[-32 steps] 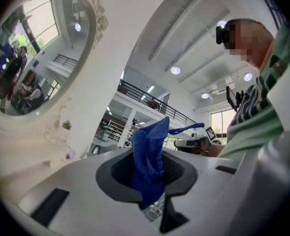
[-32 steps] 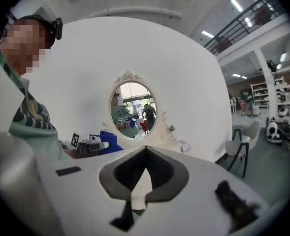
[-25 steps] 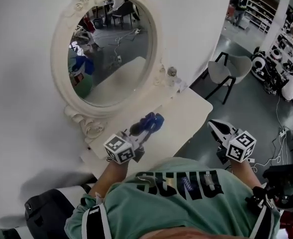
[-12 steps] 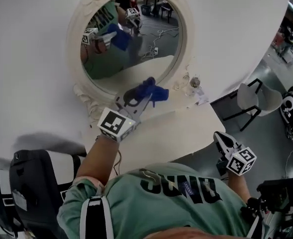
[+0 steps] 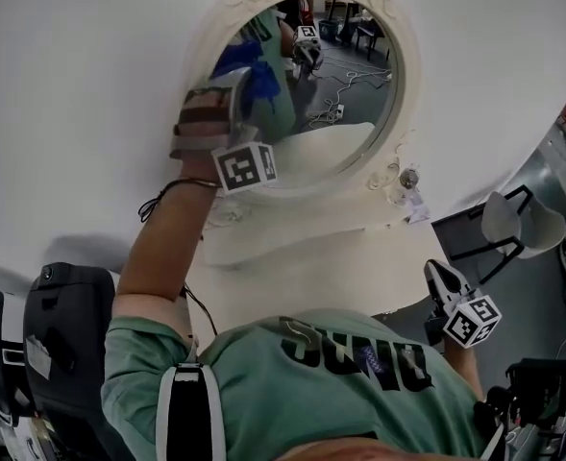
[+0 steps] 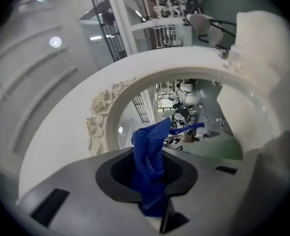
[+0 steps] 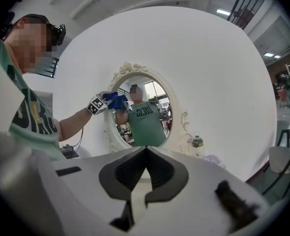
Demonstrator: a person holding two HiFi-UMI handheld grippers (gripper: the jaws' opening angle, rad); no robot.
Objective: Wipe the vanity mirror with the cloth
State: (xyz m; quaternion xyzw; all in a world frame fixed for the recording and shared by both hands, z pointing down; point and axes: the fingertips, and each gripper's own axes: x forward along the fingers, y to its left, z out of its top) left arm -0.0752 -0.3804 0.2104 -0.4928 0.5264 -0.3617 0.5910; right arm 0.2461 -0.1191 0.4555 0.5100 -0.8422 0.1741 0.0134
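White wall (image 5: 71, 65), oval vanity mirror (image 5: 352, 113) — left gripper (image 5: 240, 88) clamped on blue cloth (image 6: 149, 154) at the glass; right gripper (image 7: 145, 150) closed, empty.

Left claw (image 5: 245, 88) raised, clamped; right claw (image 5: 437, 274) low, closed.

The left tongs (image 5: 234, 89) hide part of the mirror (image 5: 359, 142); bottle (image 5: 409, 178) label unreadable.

Cloth (image 6: 149, 151) in left tool (image 5: 247, 83), before mirror's (image 5: 345, 128) left side.
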